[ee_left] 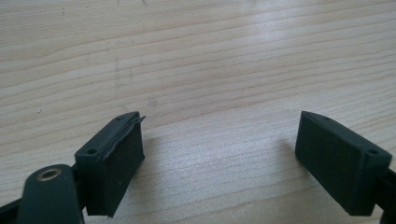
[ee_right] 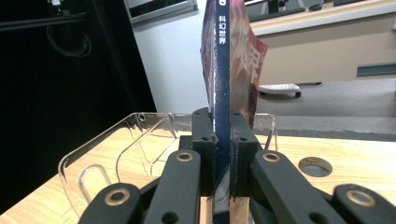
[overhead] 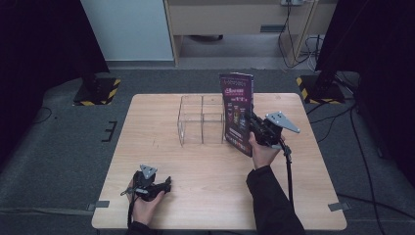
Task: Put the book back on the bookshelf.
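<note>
- The left hand (overhead: 145, 203) lies low near the tabletop's (overhead: 205, 196) near left edge, wrapped around the left gripper (overhead: 166, 184), which points off to the right.
- Its jaws stand wide apart, with nothing between them.
- The right forearm (overhead: 271, 200), in a dark sleeve, reaches forward and up from the near edge.
- The right hand (overhead: 264, 152) carries the right gripper (overhead: 253, 121) raised, pointing left, its jaws pressed tight together on a thin upright magazine (overhead: 238, 112).

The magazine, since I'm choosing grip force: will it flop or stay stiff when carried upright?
The magazine stands upright in the right claw, which is pinched on its spine, so it probably holds firm there. Its loose pages splay beside the spine; they may fan or sag. It looks thin, likely light.
</note>
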A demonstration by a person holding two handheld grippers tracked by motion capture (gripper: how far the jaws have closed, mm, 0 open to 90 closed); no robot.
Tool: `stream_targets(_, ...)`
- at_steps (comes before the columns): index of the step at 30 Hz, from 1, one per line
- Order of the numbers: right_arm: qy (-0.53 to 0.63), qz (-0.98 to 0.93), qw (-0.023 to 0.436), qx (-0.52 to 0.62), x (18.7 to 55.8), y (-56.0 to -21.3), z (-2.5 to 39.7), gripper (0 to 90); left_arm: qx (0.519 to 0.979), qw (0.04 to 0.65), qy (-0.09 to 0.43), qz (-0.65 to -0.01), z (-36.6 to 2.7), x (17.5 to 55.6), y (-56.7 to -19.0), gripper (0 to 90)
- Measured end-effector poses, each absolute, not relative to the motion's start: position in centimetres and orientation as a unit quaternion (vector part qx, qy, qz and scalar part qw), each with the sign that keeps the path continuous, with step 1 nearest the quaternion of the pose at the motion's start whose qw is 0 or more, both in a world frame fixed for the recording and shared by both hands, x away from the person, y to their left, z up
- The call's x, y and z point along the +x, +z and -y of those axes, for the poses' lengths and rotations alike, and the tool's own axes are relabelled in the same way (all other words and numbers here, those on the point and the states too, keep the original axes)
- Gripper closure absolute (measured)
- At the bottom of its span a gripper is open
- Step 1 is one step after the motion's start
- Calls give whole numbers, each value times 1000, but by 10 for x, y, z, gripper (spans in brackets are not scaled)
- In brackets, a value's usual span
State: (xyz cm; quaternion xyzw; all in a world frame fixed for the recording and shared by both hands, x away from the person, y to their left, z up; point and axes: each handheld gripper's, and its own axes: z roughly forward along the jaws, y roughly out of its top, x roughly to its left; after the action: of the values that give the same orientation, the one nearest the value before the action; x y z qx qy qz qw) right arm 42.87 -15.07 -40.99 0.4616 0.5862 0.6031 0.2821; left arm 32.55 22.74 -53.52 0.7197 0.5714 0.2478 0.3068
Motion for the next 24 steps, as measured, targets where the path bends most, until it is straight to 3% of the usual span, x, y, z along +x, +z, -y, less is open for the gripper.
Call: stream_targets(24,583,-621,274,447,410,-421,159,834,719,306,249,-572,-227,325,-535,143)
